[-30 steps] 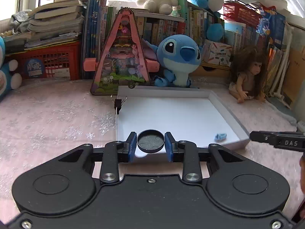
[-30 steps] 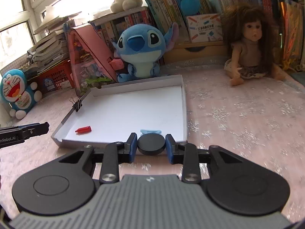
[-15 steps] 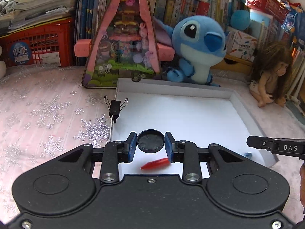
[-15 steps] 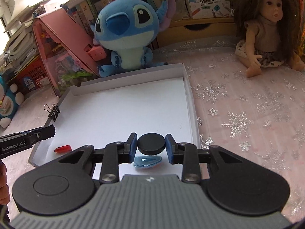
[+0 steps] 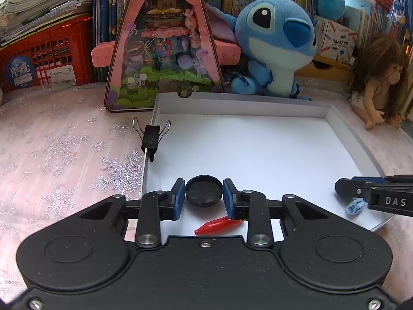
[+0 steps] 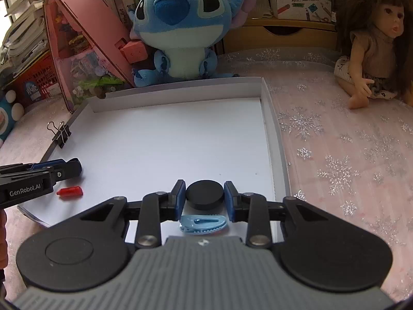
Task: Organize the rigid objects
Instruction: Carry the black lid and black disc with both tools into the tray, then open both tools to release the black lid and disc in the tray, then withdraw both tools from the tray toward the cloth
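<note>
Left wrist view is showing the left gripper [image 5: 204, 195] clamping a round black plastic cap [image 5: 204, 190], a red plastic capsule [image 5: 219, 225] lying just beneath.

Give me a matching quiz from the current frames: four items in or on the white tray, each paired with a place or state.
Items:
1. binder clip
2. red capsule
3. blue hair clip
4. black disc

Places/states:
A. held between the right gripper fingers
B. clipped on the white tray left wall
C. on the tray floor under the right gripper
D. on the tray floor by the left gripper

Pairs: 1-B, 2-D, 3-C, 4-A
</note>
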### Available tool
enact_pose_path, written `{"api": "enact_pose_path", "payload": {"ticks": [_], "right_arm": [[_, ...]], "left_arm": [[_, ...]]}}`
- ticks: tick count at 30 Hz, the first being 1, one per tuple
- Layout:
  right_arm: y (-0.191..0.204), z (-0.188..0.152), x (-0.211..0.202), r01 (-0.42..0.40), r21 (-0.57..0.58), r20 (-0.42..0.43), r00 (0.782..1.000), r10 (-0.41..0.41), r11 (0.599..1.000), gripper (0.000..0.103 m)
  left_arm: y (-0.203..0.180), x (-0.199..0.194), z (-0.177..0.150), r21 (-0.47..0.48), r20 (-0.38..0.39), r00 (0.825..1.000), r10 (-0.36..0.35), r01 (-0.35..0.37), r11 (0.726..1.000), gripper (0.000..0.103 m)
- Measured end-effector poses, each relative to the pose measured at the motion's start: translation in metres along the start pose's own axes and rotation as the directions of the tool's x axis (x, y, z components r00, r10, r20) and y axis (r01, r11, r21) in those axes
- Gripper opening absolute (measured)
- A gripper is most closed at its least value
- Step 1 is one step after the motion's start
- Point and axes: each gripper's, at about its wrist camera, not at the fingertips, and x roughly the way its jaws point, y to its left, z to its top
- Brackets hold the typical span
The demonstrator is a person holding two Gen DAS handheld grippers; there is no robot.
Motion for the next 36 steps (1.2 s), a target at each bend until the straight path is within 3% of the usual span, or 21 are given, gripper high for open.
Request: {"api": "enact_pose_path", "payload": {"ticks": [9, 12, 13, 23, 26, 36], "right_arm": [[0.004, 0.0, -0.001, 0.011, -0.042, 0.006, 1.0, -0.011, 0.999, 0.037], [0.004, 0.0, -0.002, 0.014, -0.044, 0.016, 1.0, -0.014, 0.999, 0.043], [0.004, 0.0, -0.003, 0.017, -0.044, 0.019, 1.0, -0.016, 0.999, 0.054], [0.012, -0.01, -0.035, 0.028, -0.112, 0.107, 0.994, -0.016, 0.993, 0.072], [0.017, -0.017, -0.05, 0.017, -0.135, 0.138, 0.99, 0.002, 0.991, 0.075], [0.026, -0.06, -0.098, -0.003, -0.189, 0.253, 0.966, 0.052, 0.982, 0.083]], "left_arm": [[-0.005, 0.004, -0.004, 0.035, 0.014, 1.0, 0.012, -0.012, 0.999, 0.03], [-0.008, 0.003, -0.005, 0.062, 0.021, 1.0, 0.019, -0.02, 0.998, 0.03], [-0.009, 0.001, -0.006, 0.061, 0.023, 1.0, 0.018, -0.019, 0.998, 0.03], [-0.01, -0.038, -0.018, 0.055, 0.107, 0.994, 0.004, -0.01, 0.998, 0.058], [-0.011, -0.055, -0.026, 0.06, 0.132, 0.991, 0.006, -0.014, 0.998, 0.061], [-0.011, -0.115, -0.073, 0.059, 0.179, 0.98, -0.089, 0.079, 0.995, 0.073]]}}
